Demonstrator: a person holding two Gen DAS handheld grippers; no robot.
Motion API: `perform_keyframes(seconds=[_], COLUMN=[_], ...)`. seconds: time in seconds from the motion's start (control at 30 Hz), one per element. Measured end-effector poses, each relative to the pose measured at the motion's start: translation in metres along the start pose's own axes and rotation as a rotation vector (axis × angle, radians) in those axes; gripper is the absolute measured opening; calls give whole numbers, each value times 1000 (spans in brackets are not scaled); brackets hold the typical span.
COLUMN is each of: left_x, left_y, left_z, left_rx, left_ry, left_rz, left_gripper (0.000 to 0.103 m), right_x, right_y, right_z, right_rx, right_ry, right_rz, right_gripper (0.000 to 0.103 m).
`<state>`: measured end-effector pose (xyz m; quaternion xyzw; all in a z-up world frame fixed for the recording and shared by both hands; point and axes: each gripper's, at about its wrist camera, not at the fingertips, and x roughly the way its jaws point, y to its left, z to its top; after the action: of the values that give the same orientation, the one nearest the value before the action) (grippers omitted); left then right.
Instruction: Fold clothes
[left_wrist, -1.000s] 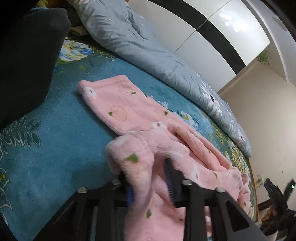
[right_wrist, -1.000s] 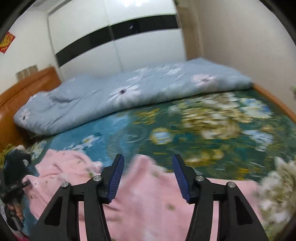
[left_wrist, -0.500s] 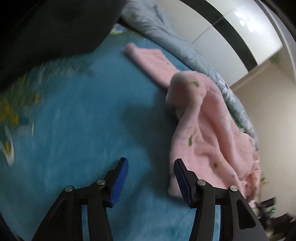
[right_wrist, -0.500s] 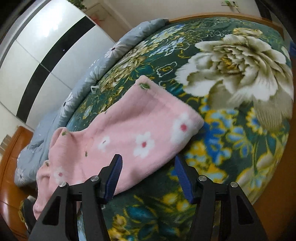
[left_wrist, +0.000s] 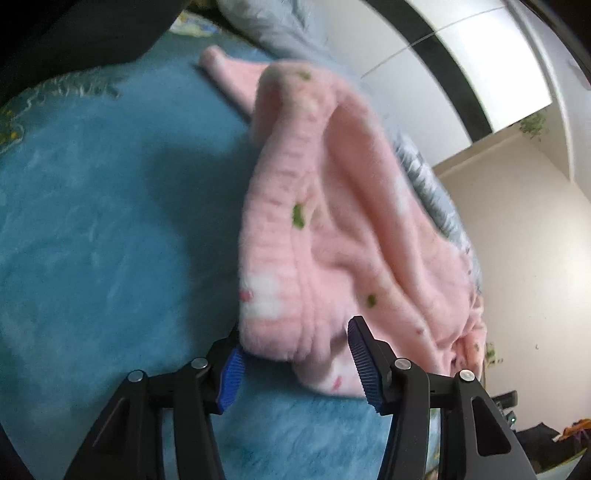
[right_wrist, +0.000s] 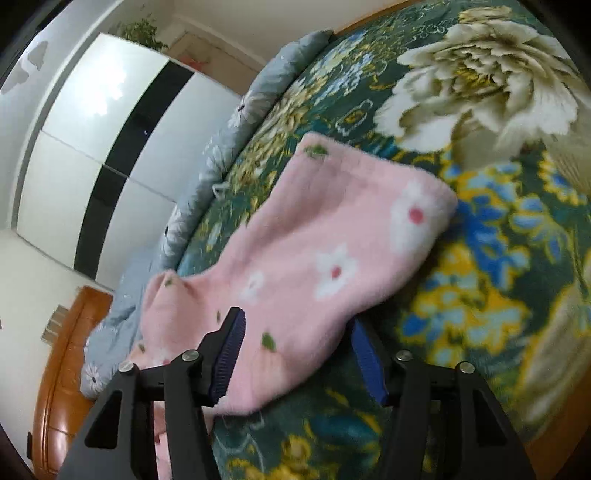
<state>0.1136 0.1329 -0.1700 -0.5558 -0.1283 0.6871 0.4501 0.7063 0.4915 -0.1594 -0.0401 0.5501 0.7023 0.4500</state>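
A pink fleece garment with white flowers and green leaves lies on the bed. In the left wrist view its bunched edge sits between the open jaws of my left gripper, over the blue part of the bedspread. In the right wrist view a flat leg or sleeve of the garment stretches away from me. My right gripper is open, with the garment's near edge lying between its jaws. Neither gripper is closed on the cloth.
A grey-blue floral duvet lies along the far side of the bed. A white and black wardrobe stands behind it. A wooden headboard is at the left. A dark shape fills the upper left of the left wrist view.
My left gripper let go of the garment, opened, and has moved back up to its bunched edge. My right gripper swung round and closed in on the flat end of the garment.
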Motion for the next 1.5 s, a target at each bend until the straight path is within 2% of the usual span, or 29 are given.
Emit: perform_keyframes(seconds=[0.03, 0.07, 0.1, 0.13, 0.23, 0.33, 0.4, 0.43, 0.53, 0.63, 0.7, 0.8, 0.87, 0.93, 1.0, 1.13, 1.23, 1.37, 1.47, 1.5], left_x=[-1, -3, -4, -6, -15, -33, -56, -70, -108, -123, -122, -126, -143, -172, -191, -184, -165, -142, -123, -116], left_y=[1, 3, 5, 8, 12, 18, 24, 27, 37, 58, 72, 85, 79, 73, 76, 76, 76, 61, 29, 17], left_z=[1, 3, 5, 7, 15, 29, 39, 42, 45, 37, 32, 25, 33, 42, 49, 45, 38, 42, 53, 56], left_rx=[-14, -29, -44, -56, -77, -101, -121, -113, -96, -143, -170, -202, -179, -142, -139, -99, -75, -37, 41, 78], left_ry=[-14, -31, -47, -62, -110, -165, -213, -248, -332, -360, -345, -334, -399, -484, -514, -460, -402, -337, -327, -322], left_rz=[1, 2, 5, 8, 14, 4, -25, -16, 21, 32, 55, 48, 84, 132, 137, 168, 155, 134, 101, 89], left_gripper=[54, 45, 32, 32, 28, 26, 26, 17, 14, 14, 14, 13, 0, 0, 0, 0, 0, 0, 1, 1], right_x=[2, 3, 5, 7, 7, -10, -29, -40, -73, -86, -88, -94, -99, -104, -106, -101, -87, -64, -64, -68], right_y=[-1, -3, -5, -6, -2, 17, 26, 28, 21, -2, -22, -39, -34, -19, 1, 26, 14, -16, -12, -6], right_z=[2, 5, 8, 10, 21, 36, 48, 54, 68, 71, 73, 82, 91, 103, 116, 128, 129, 120, 113, 112], right_rx=[12, 24, 31, 39, 19, -69, -113, -128, -152, -125, -73, -53, -64, -97, -153, -240, -246, -240, -285, -301], right_ry=[-11, -19, -19, -18, -30, -95, -147, -177, -252, -268, -268, -274, -281, -301, -313, -303, -278, -198, -194, -205], right_rz=[6, 10, 11, 12, 0, -23, -4, 5, -17, -81, -107, -143, -144, -122, -103, -151, -239, -348, -393, -407], right_gripper=[39, 31, 14, 8, 7, 7, 6, 6, 6, 6, 6, 6, 5, 5, 5, 5, 5, 6, 12, 23])
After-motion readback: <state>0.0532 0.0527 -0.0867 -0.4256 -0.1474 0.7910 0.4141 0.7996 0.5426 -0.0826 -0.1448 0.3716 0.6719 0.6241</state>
